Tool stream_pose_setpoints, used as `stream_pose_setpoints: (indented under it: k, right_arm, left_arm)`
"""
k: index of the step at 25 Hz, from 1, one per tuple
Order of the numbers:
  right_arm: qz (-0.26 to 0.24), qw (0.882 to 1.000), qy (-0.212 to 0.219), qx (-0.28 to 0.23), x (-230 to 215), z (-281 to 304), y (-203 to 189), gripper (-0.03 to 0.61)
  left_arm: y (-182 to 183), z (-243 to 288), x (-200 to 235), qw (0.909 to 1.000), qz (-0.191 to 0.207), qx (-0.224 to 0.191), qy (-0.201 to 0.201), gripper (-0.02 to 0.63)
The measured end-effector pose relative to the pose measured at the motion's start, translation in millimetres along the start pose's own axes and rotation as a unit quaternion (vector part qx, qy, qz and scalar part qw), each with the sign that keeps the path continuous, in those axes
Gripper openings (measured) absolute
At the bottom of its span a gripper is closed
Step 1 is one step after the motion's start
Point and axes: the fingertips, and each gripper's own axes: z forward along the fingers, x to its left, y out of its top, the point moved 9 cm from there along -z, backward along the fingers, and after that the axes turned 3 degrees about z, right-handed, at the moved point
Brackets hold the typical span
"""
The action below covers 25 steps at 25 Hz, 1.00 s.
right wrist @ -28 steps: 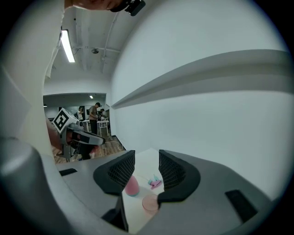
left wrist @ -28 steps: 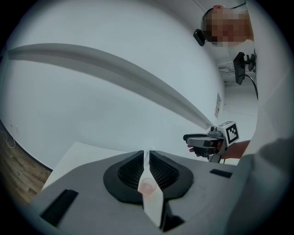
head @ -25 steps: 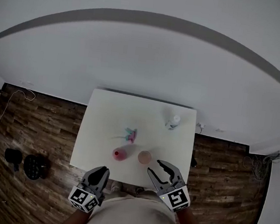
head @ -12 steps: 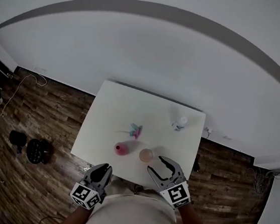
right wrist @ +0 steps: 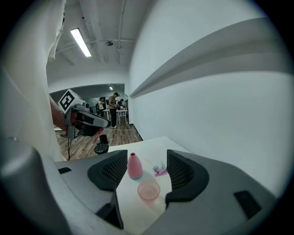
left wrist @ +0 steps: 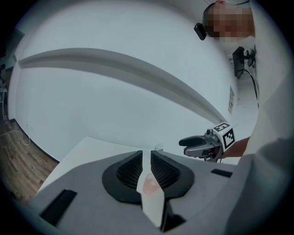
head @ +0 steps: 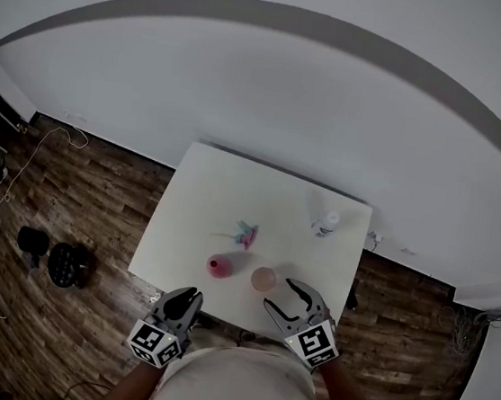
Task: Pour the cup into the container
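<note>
Pink and see-through, the cup (head: 263,278) stands upright near the front edge of the white bench (head: 269,197), just right of a pink bottle (head: 217,267), which is likely the container to fill. Nothing is lifted or poured yet, so the whole task is left. The right gripper (head: 280,294) hangs just short of the cup, its jaws opening, empty and touching nothing. The left gripper (head: 186,297) hangs off the bench edge, pinched almost together on nothing.

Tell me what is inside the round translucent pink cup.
The round translucent pink cup is uncovered; only a pinkish tint shows inside, no object. Whether that is liquid or the cup's own colour cannot be told.
</note>
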Motion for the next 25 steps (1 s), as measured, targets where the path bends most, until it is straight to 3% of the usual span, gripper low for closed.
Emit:
stream_pose_setpoints:
  k: [14,25]
  right_arm:
    - [-0.018,1.0,-0.016,0.016,3.8,17.8,-27.9,0.256]
    - [-0.023,0.999,-0.005,0.039,-0.5,24.6,-51.1,0.256]
  left_arm:
    - [-20.7,8.3,4.1,0.9975,0.034,0.058,-0.022,0.049]
    - [-38.0,11.7,-4.5,0.9962,0.031,0.079,-0.019,0.049]
